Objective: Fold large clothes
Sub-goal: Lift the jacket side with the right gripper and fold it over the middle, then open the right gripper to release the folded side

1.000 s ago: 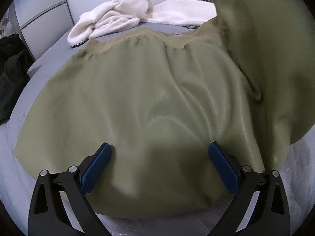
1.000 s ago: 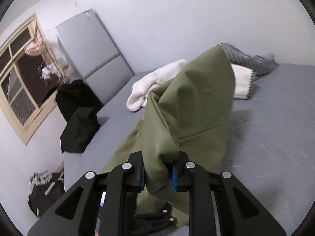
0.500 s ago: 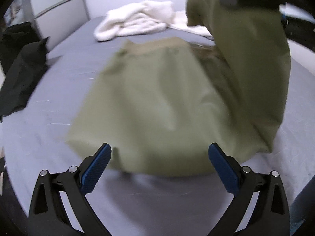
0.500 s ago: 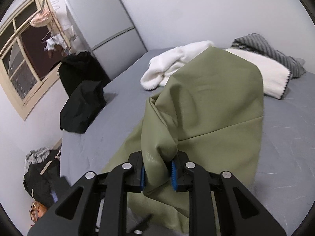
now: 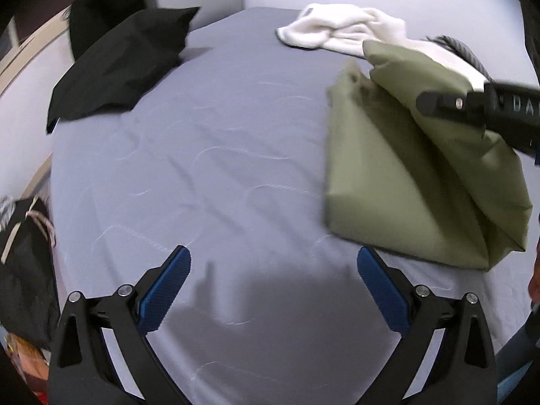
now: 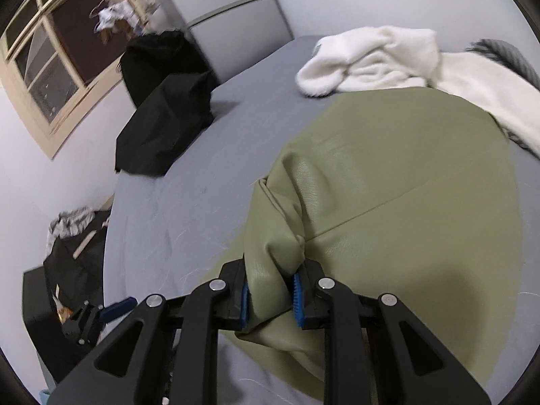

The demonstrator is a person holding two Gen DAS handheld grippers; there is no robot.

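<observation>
Grey bed (image 5: 216, 155) by window (image 6: 50, 67), right jaws clamping olive garment (image 6: 405, 185), left jaws apart

The left wrist camera sits behind the left gripper (image 5: 273, 290) and looks steeply down onto the grey bed sheet (image 5: 216, 175) from close above, with the olive-green garment (image 5: 405, 182) at its right edge. The right wrist camera looks down along the right gripper (image 6: 270, 298), very near that garment (image 6: 405, 175). Both views share the bed, the black bag (image 5: 125, 64) (image 6: 165, 128), the white fleece garment (image 5: 337, 30) (image 6: 371, 57) and the far wall.
</observation>
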